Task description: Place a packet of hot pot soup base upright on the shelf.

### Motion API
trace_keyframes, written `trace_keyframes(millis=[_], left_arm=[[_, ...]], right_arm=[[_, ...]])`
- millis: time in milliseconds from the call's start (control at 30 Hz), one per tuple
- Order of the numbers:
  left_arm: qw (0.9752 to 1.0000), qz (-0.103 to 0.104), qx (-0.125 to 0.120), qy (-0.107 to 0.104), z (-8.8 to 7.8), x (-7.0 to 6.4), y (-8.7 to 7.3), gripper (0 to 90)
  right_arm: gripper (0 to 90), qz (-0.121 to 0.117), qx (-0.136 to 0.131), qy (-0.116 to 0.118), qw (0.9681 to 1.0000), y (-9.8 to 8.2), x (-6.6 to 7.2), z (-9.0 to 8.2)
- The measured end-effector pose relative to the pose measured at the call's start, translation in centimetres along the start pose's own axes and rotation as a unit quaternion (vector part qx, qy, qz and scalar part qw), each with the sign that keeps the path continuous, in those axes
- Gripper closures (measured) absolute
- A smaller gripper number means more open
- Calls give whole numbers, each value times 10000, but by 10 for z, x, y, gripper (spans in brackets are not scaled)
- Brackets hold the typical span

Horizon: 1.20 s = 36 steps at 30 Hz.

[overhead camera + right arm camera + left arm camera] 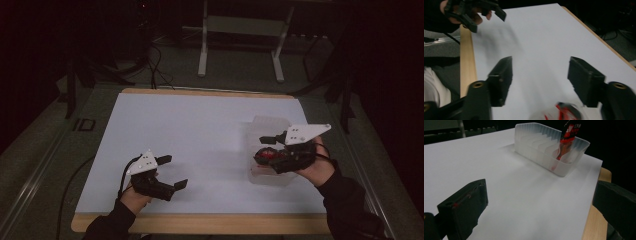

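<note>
A white sheet [200, 145] covers the table. At right of the high view, a clear plastic tray [270, 127] with dividers holds a red packet [569, 135], likely stood in a slot for sorting. The right gripper [267, 147] hovers just above it, jaws apart, empty. The left gripper [172, 172] waits at lower left, jaws wide, well apart from the tray.

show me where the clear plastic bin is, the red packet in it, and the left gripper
clear plastic bin [537, 153], left gripper view, on its near long wall.
red packet [568, 135], left gripper view, on its printed upper part.
left gripper [173, 171], high view, midway between its open fingertips.
</note>
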<state>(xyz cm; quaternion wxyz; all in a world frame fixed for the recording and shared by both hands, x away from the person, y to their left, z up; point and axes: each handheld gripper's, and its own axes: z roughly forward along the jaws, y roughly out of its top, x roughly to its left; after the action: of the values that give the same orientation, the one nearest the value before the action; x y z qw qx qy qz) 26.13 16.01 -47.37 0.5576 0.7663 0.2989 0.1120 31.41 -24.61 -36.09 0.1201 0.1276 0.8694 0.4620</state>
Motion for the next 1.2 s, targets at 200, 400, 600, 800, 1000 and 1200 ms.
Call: trace_keyframes(millis=[200,400,600,800,1000,1200], left_arm=[[10000,19,2,-2,-1,-1,0,1],[10000,31,10,-20,-2,-2,0,1],[10000,36,-3,-10,-5,-3,-1,1],[10000,14,-3,-2,-6,-2,-1,1],[10000,31,-4,-21,-6,-3,-2,1],[10000,28,9,-28,-7,-3,-3,1]], right_arm=[[189,116,-3,-120,9999,-6,25,18],[137,330,-77,-166,9993,-14,40,27],[105,742,-242,-406,9961,-30,47,32],[106,778,-132,-444,9959,-51,57,38],[133,821,-126,-260,9962,-63,66,37],[137,881,-149,-154,9959,-71,76,29]])
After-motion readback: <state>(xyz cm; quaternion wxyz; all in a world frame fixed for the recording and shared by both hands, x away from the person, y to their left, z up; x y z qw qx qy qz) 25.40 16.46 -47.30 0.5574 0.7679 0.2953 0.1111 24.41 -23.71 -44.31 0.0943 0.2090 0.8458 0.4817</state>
